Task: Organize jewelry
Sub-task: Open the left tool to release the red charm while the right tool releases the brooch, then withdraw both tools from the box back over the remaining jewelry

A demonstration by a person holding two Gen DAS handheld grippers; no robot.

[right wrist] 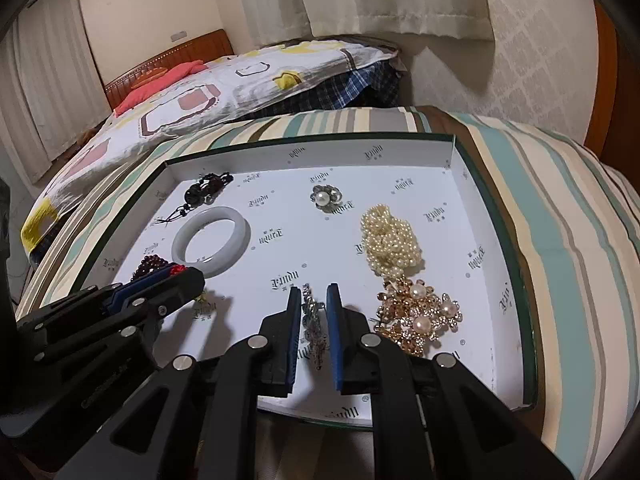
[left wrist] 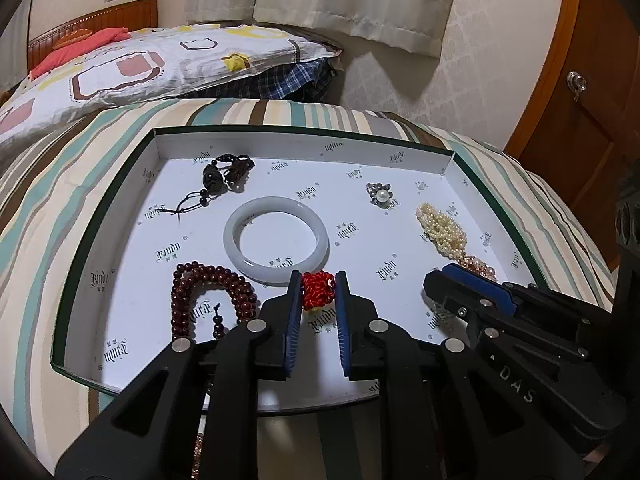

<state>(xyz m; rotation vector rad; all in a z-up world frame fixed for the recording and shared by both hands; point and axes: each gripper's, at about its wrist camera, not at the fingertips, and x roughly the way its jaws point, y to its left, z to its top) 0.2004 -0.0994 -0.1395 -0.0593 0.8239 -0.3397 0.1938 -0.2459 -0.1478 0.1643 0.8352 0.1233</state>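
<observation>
Jewelry lies spread inside a shallow white box lid (left wrist: 448, 162) with a dark green rim, set on a bed with a striped cover (left wrist: 60, 184). At the lid's left, nearest the camera in the left wrist view, a dark red bead strand (left wrist: 208, 298) sits looped, with a black beaded cord piece (left wrist: 226, 174) farther back near the far wall. A pale white bangle (left wrist: 276, 238) lies flat near the middle. Just in front of the bangle, the left gripper (left wrist: 318, 292) has its two blue-padded fingers clenched on a red knotted ornament (left wrist: 318, 296), which fills the narrow gap between them and rests low over the lid floor. Farther right and toward the back sits a small pearl flower brooch (right wrist: 326, 198). In front of it, the right gripper (right wrist: 314, 308) is nearly closed around a thin silvery chain piece (right wrist: 314, 324) that lies on the lid floor between its pads; whether the pads actually press on it cannot be told. To the right of that gripper a heap of cream pearl strands (right wrist: 390, 242) lies, and just in front of the heap, touching it, a gold flower ornament with pearls (right wrist: 418, 314). Both grippers point downward side by side, near each other but apart. Behind the lid a patterned pillow (left wrist: 132, 64) lies at the bed's far left.
</observation>
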